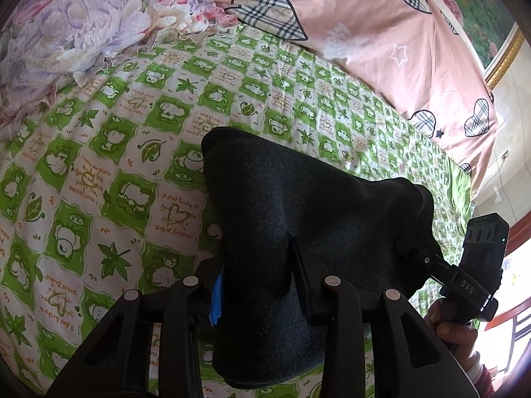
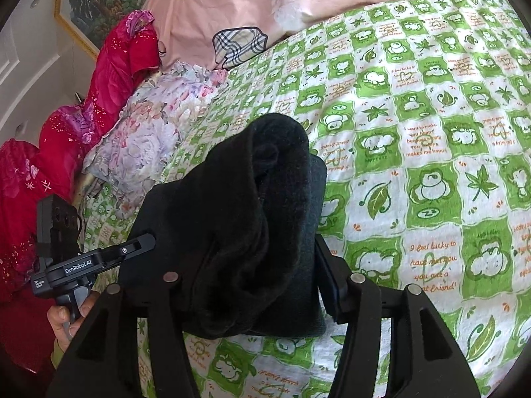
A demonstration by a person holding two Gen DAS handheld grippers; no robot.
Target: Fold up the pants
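Observation:
The dark pants [image 1: 292, 205] are bunched into a thick folded bundle above the green and white patterned bedsheet [image 1: 109, 152]. My left gripper [image 1: 259, 275] is shut on the near edge of the pants, cloth filling the gap between its fingers. The right gripper shows at the right of the left wrist view [image 1: 428, 258], gripping the other side of the bundle. In the right wrist view the pants [image 2: 245, 212] drape over my right gripper [image 2: 262, 272], which is shut on them. The left gripper [image 2: 146, 242] shows at the left, its tip buried in the cloth.
A floral pillow [image 1: 66, 30] and a pink quilt with plaid hearts [image 1: 365, 26] lie at the far side of the bed. A red quilt [image 2: 76, 126] lies along the left in the right wrist view. A framed picture [image 1: 481, 10] hangs on the wall.

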